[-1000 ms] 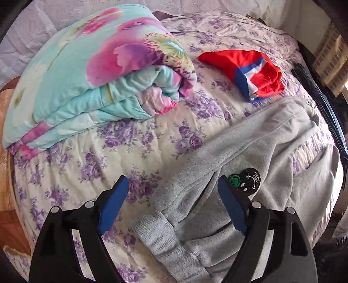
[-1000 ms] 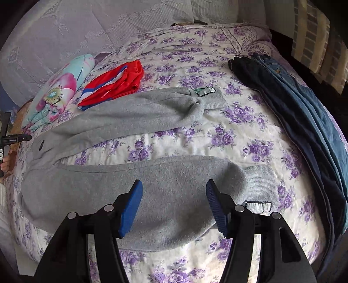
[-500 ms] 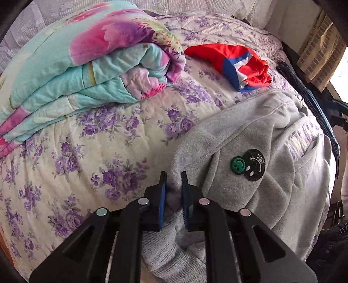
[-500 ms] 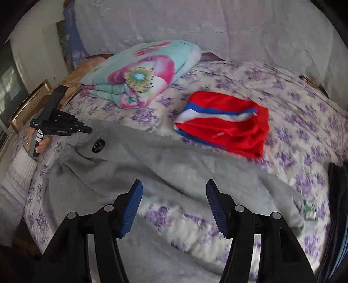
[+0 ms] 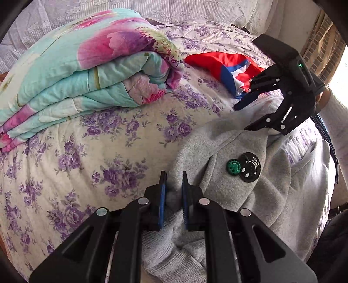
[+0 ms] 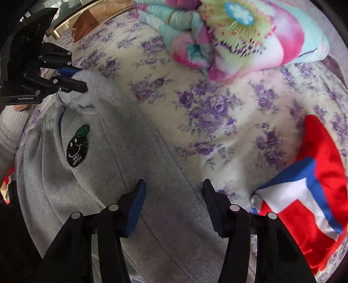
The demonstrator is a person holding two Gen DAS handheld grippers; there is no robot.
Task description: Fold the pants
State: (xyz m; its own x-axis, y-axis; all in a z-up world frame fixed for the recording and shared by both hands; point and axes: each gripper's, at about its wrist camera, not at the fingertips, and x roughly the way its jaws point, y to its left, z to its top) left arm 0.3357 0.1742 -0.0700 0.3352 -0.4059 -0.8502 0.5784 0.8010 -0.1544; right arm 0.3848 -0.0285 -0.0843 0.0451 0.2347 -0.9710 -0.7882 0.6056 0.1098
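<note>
Grey sweatpants [image 5: 256, 196] with a black and green smiley patch [image 5: 243, 166] lie on the flowered bed. My left gripper [image 5: 173, 180] is shut on the pants' waistband edge; in the right wrist view it [image 6: 74, 77] pinches that grey corner at the upper left. My right gripper [image 6: 173, 189] is open, its jaws straddling the far edge of the pants [image 6: 104, 174] just above the cloth. In the left wrist view the right gripper [image 5: 243, 116] hovers open over the pants' far edge, near the red garment.
A folded turquoise and pink flowered quilt [image 5: 87, 71] lies at the back left of the bed [image 5: 108, 141]. A red, white and blue garment [image 5: 230, 65] lies beyond the pants, and it is close to my right gripper's right finger [image 6: 308, 191]. A wooden bed frame [image 6: 87, 19] shows at the far edge.
My left gripper closed on the waistband edge and holds it. My right gripper left the pant leg and swung to the far edge near the patch, still open.
</note>
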